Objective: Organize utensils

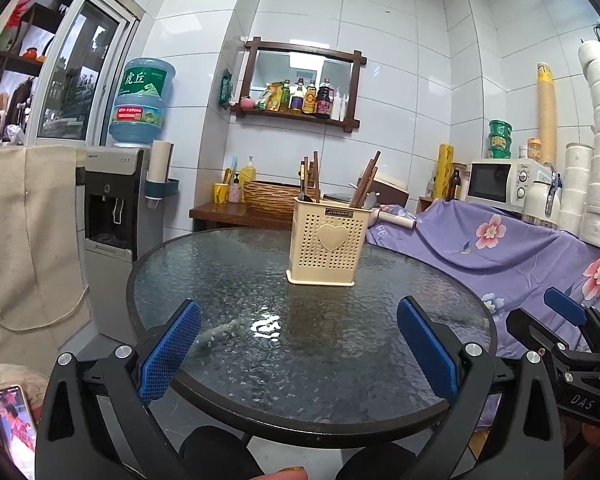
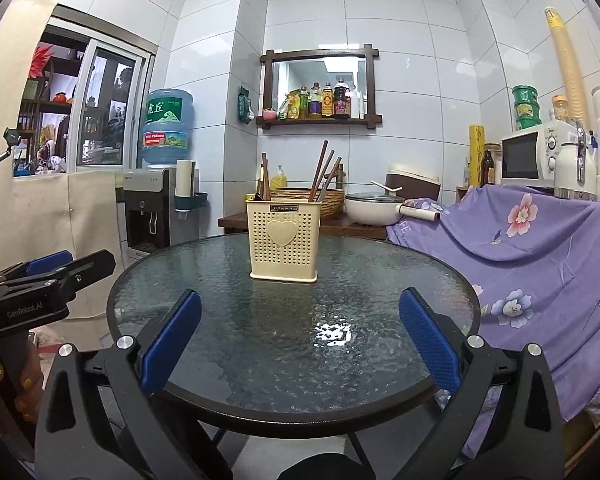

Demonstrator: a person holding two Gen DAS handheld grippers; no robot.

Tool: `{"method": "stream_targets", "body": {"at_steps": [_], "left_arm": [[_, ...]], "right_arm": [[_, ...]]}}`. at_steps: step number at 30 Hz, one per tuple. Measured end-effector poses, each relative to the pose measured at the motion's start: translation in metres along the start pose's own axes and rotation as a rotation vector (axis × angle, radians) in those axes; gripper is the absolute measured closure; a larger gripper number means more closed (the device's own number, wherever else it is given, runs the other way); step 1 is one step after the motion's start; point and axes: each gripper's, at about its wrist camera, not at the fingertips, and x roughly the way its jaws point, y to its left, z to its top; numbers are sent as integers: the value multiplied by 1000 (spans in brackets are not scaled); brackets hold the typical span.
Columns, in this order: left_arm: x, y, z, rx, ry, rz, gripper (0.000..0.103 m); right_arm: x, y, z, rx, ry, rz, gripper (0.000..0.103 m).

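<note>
A cream perforated utensil holder with a heart on its front stands upright on the far half of a round glass table. Brown chopsticks and other utensil handles stick up out of it. My left gripper hangs open over the table's near edge, nothing between its blue pads. My right gripper is likewise open and empty at the near edge. Each gripper shows at the side of the other's view: the right one, the left one.
A purple floral cloth covers furniture right of the table, with a microwave on it. A water dispenser stands at the left. Behind the table, a low wooden bench holds a wicker basket and a white pot.
</note>
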Motion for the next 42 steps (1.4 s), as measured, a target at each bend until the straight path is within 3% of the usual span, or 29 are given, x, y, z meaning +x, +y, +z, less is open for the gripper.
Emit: {"method": "stream_targets", "body": {"at_steps": [42], "left_arm": [[5, -6, 3, 14, 30, 14, 7]], "right_arm": [[6, -4, -2, 30, 22, 15, 6]]}}
